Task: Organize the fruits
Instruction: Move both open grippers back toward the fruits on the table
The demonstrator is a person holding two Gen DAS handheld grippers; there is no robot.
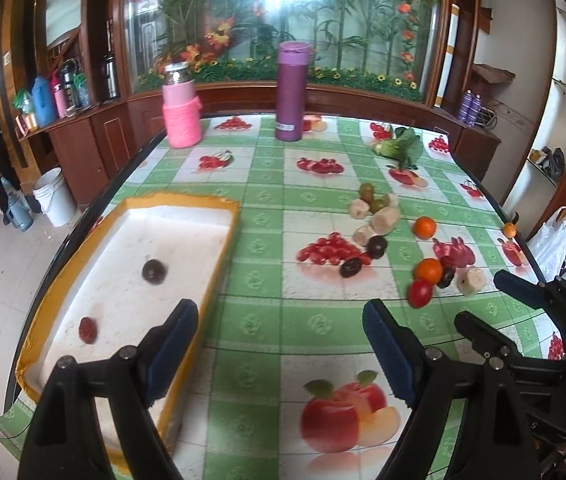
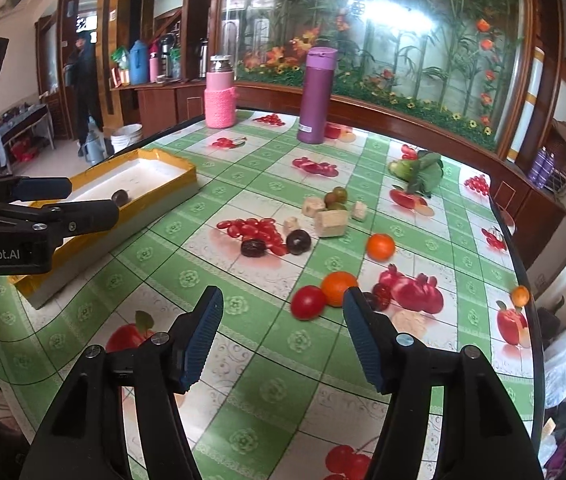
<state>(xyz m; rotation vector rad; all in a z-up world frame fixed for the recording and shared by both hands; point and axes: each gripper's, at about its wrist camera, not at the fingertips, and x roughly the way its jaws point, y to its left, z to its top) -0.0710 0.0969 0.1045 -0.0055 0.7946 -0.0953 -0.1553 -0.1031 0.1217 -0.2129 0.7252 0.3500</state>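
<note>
- Left wrist view: the left tool (image 1: 279, 336) hangs with its jaws spread wide and nothing between them, over the near edge of the yellow-rimmed tray (image 1: 227, 236) on the bench (image 1: 267, 280).
- Two fruits already lie on the tray's white floor: a dark plum (image 1: 154, 271) near the middle and a small red fruit (image 1: 87, 330) nearer the tool. The tray looks like the collecting place, so the task is only just under way.
- Right wrist view: the right tool (image 2: 283, 336) is also open and empty, its jaws aimed toward the red tomato (image 2: 308, 301) and the orange (image 2: 338, 288) touching it.
- Most fruit still waits loose on the bench, well apart from the tray: a second orange (image 2: 380, 246), two dark plums (image 2: 298, 241), pale banana chunks (image 2: 330, 223) and green fruits (image 2: 335, 197).
- A small orange (image 2: 520, 295) sits close to the bench's far right edge, where a nudge could roll it off.
- Printed fruit on the tablecloth could be mistaken for real pieces.
- Two flasks (image 1: 292, 92) stand at the back, clear of the work.
</note>
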